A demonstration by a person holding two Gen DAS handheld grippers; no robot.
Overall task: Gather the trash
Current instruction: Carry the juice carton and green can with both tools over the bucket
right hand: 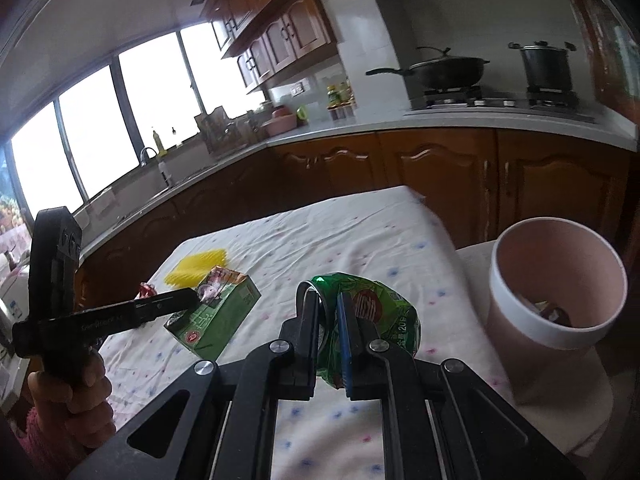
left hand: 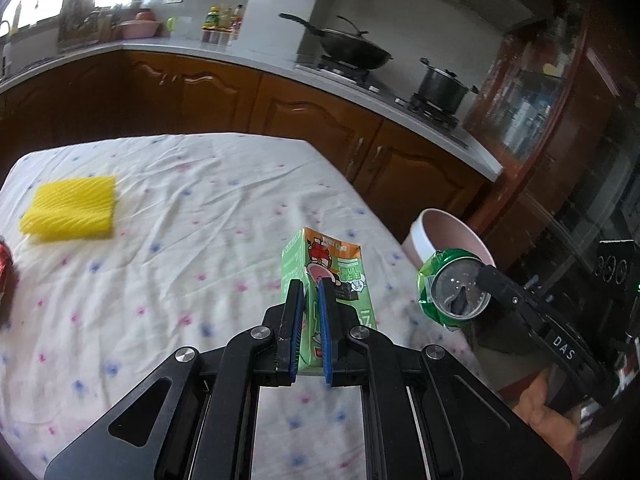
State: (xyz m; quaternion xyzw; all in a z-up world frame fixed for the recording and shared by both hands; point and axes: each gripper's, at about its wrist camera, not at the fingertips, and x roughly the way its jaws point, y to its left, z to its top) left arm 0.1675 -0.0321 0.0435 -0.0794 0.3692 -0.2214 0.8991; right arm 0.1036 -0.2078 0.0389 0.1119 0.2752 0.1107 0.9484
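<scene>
I work over a table covered with a wrinkled white cloth dotted in pink and blue, standing in a kitchen with brown wooden cabinets under a pale grey counter. My left gripper is clamped on a green drink carton, held above the cloth. My right gripper is clenched on a crushed green can, also lifted clear of the table. From the left camera, a yellow ribbed sponge lies on the cloth at ten o'clock, and a red object, cut off by the edge, sits at nine. The pink bin stands just off the table's corner, at three o'clock from the can, with some scraps already inside. Behind, a black wok and a dark lidded pot sit on the stove at one o'clock, and bright windows fill the wall at ten o'clock above the sink.
</scene>
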